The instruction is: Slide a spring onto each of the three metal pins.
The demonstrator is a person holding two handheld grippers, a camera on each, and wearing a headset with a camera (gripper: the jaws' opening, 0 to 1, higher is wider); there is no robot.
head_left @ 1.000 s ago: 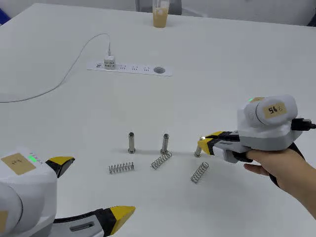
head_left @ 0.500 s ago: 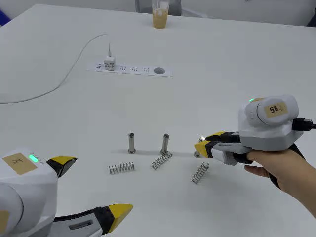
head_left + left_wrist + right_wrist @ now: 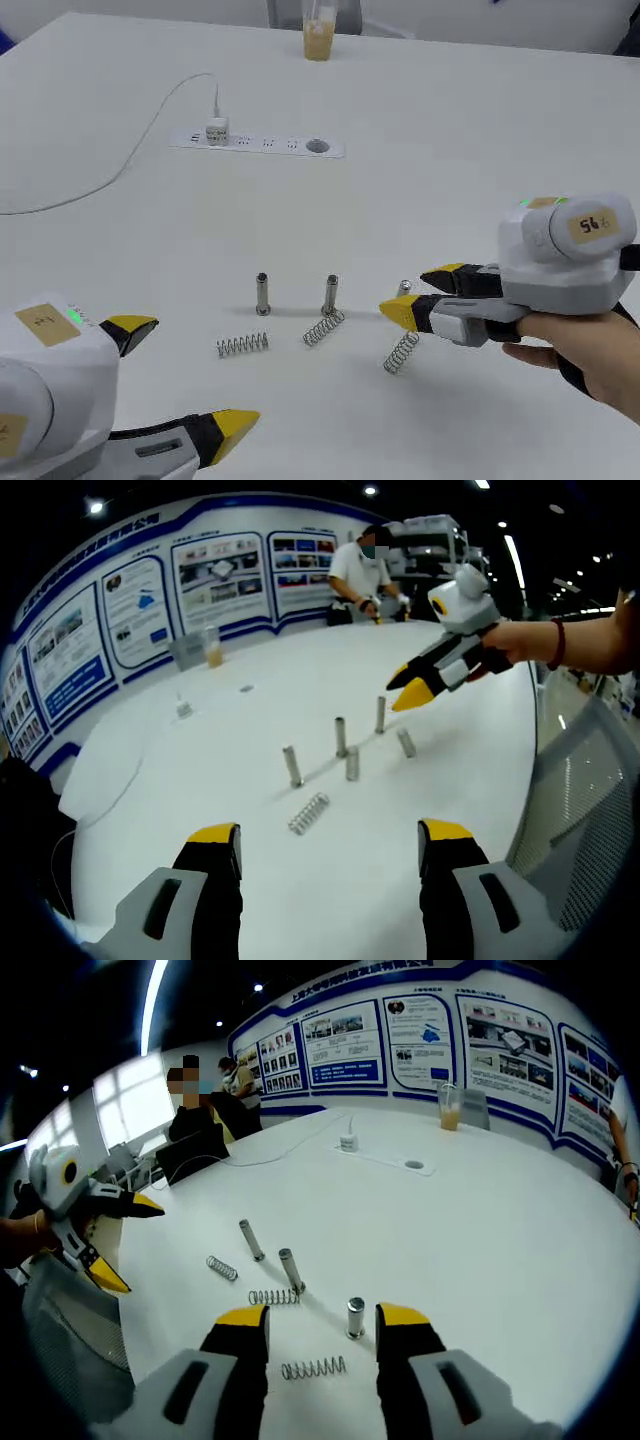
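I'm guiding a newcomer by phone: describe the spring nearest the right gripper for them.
On the white table, three pins stand in a row, a spring lying before each. Yours is the rightmost spring, below the right gripper's yellow tips, slanted more steeply than the others.

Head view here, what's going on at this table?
A person holds tongs in each hand. Three pins stand upright on the white table, with three springs lying loose beside them, none threaded on yet. The right tongs are open and lined up on the rightmost pin; the left tongs hover open, nearer the person, holding nothing.
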